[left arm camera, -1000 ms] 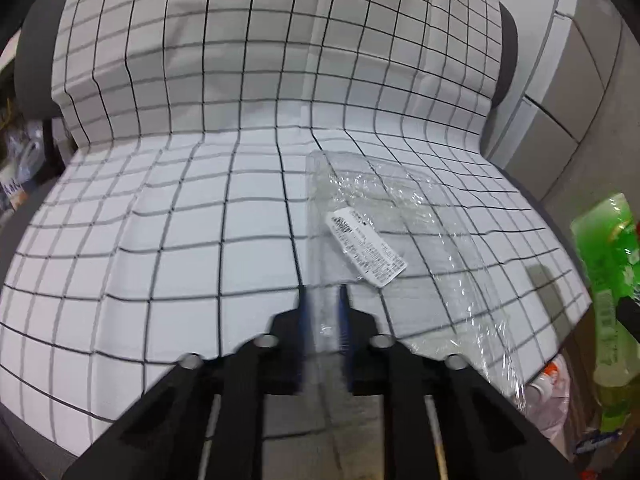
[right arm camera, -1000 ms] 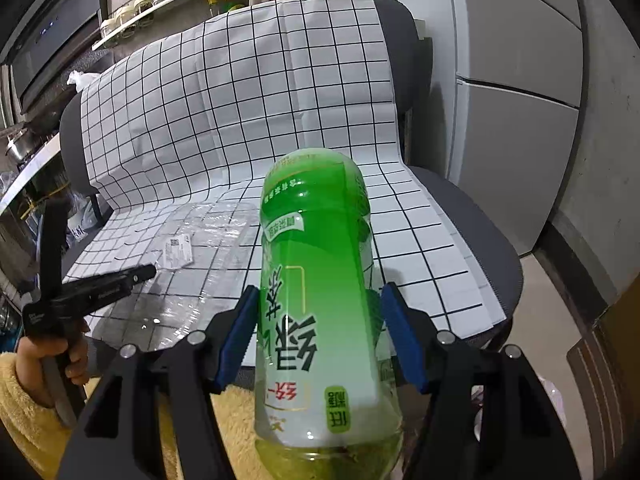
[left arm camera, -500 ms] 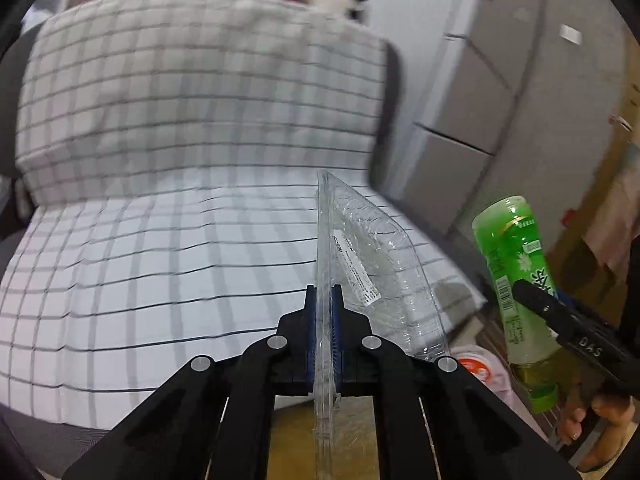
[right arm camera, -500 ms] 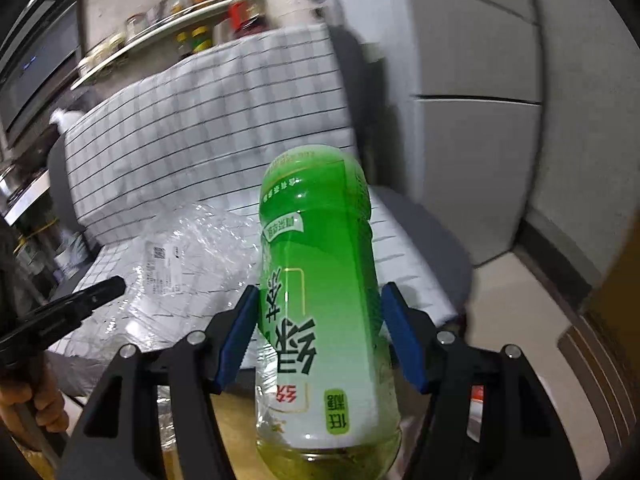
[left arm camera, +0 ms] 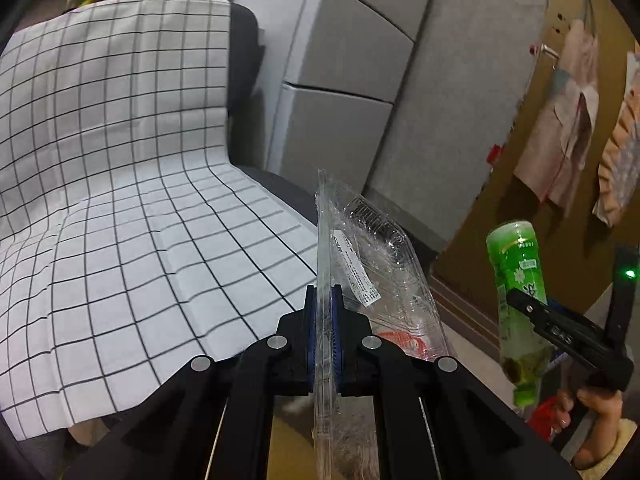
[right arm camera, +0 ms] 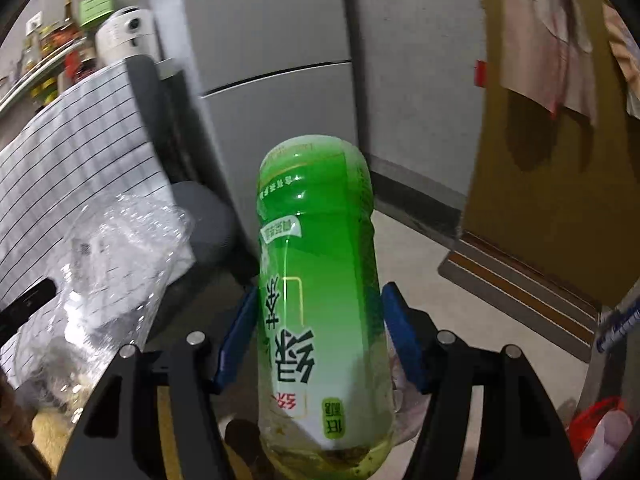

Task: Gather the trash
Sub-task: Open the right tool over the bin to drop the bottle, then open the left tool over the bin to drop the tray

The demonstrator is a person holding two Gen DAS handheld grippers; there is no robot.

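Observation:
My left gripper is shut on the rim of a clear plastic clamshell container with a white label, held edge-on in the air past the chair's right edge. It also shows in the right wrist view at the left. My right gripper is shut on a green tea bottle, held upside down with its cap end toward the camera. The bottle and right gripper also show in the left wrist view at the right, above the floor.
A chair with a white grid-pattern cloth is at the left. A grey refrigerator stands behind it. A brown door with hanging clothes is at the right. A red and white bag of trash sits low at the right.
Both grippers have swung to the right, away from the chair seat toward the floor and door. The clamshell was lifted off the cloth and turned edge-on. The bottle stays gripped.

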